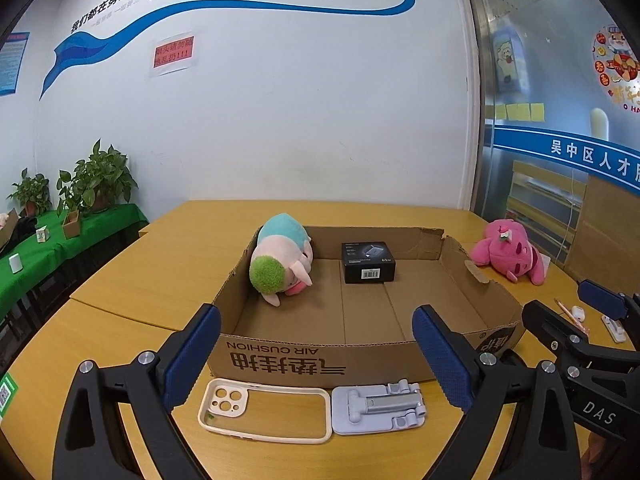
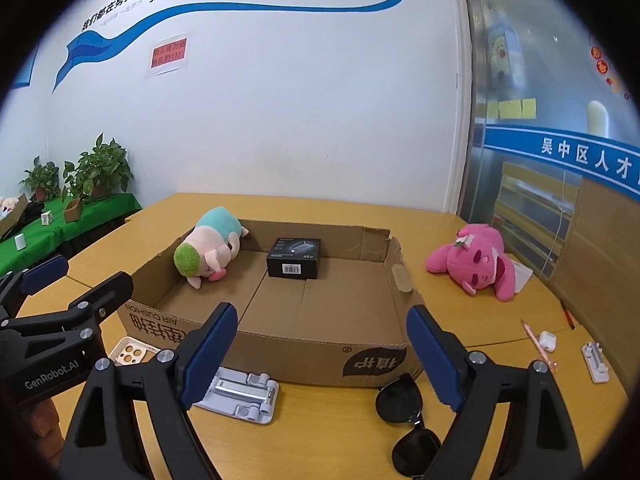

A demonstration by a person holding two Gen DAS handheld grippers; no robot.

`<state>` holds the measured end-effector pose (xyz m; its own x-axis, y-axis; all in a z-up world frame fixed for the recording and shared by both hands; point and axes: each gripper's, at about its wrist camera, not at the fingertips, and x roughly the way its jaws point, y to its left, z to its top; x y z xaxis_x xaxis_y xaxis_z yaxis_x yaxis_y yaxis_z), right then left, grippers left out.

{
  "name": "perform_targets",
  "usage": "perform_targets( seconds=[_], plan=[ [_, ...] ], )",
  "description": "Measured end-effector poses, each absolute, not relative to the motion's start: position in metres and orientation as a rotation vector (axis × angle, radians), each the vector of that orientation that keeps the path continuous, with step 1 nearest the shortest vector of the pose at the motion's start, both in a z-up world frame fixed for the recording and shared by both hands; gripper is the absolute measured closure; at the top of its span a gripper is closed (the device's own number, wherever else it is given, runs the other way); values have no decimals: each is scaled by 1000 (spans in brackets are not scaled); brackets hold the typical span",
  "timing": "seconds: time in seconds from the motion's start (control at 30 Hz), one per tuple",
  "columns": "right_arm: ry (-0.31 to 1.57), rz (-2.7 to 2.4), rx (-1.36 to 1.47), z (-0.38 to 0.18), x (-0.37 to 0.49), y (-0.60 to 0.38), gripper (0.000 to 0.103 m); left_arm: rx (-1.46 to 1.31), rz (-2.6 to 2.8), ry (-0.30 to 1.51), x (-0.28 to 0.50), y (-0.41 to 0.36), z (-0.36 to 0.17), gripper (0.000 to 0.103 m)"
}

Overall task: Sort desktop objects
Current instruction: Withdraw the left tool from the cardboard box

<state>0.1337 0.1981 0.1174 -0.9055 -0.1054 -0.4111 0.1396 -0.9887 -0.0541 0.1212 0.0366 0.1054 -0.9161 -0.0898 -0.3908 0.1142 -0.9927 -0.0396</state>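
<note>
Both jaws wide, empty.
Your left gripper (image 1: 316, 356) framed the phone case (image 1: 264, 410); your right gripper (image 2: 322, 354) stood beside the sunglasses (image 2: 408, 424).

Each gripper is built the same way: matte black plastic arms that fork into triangular, open-framed struts, joined by round silver screws at the pivots. The left gripper (image 1: 316, 360) carries two long fingers faced with dark blue pads (image 1: 442, 364) of a fine, dimpled texture. The right gripper (image 2: 320, 356) has the same blue-faced fingers (image 2: 208, 356) on black struts. Seen from the right wrist camera, the left gripper's black body bears white lettering, "GenRobot.AI". From the left wrist camera, the right gripper's body shows the white letters "DAS". No sleeve or cable shows clearly.
</note>
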Motion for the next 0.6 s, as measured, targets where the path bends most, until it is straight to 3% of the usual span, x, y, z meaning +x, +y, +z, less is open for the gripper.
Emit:
perform_targets(
  seconds=[0.6],
  plan=[
    [184, -2941, 746, 94, 127, 193, 17, 695, -2967, 92, 118, 47, 86, 4]
  ],
)
